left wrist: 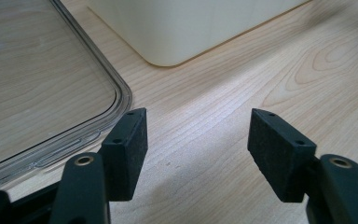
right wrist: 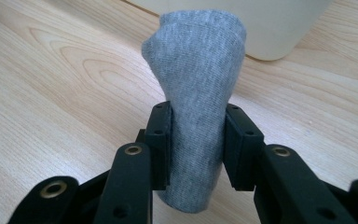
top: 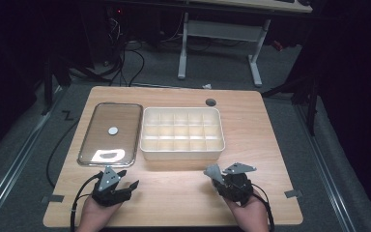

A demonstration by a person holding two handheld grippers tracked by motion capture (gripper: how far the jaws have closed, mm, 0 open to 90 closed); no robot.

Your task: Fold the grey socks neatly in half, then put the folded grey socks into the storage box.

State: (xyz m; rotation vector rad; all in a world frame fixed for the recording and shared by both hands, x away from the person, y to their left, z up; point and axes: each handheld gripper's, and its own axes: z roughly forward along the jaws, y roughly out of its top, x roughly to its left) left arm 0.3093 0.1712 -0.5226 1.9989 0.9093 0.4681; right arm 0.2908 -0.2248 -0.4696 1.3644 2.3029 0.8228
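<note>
Your right claw (right wrist: pixel 193 140) is pinching a rolled grey sock (right wrist: pixel 198 93) across its middle, jaws pressed in on both sides. The bundle stands up past the pads, its rounded end pointing toward the cream box (top: pixel 182 133). Gripped at the waist like that, the roll probably stays tight and should slot end-first into a narrow cell. From above, that claw sits near the front edge of the surface (top: pixel 174 193), just short of the box's front wall.

Your left claw (left wrist: pixel 196 149) is spread wide with nothing between its pads. It hovers low over bare wood just off the near corner of the clear lid (left wrist: pixel 46 93), which looks like a waiting position, or one ready to steady something.

The box sits mid-surface, divided into a grid of small cells, and every cell that can be made out looks empty. The lid lies flat just beside the box on its left, apparently set aside so the grid is open from above. A small white round piece (top: pixel 112 130) shows at its middle; I cannot tell whether it is a sticker or a knob.
</note>
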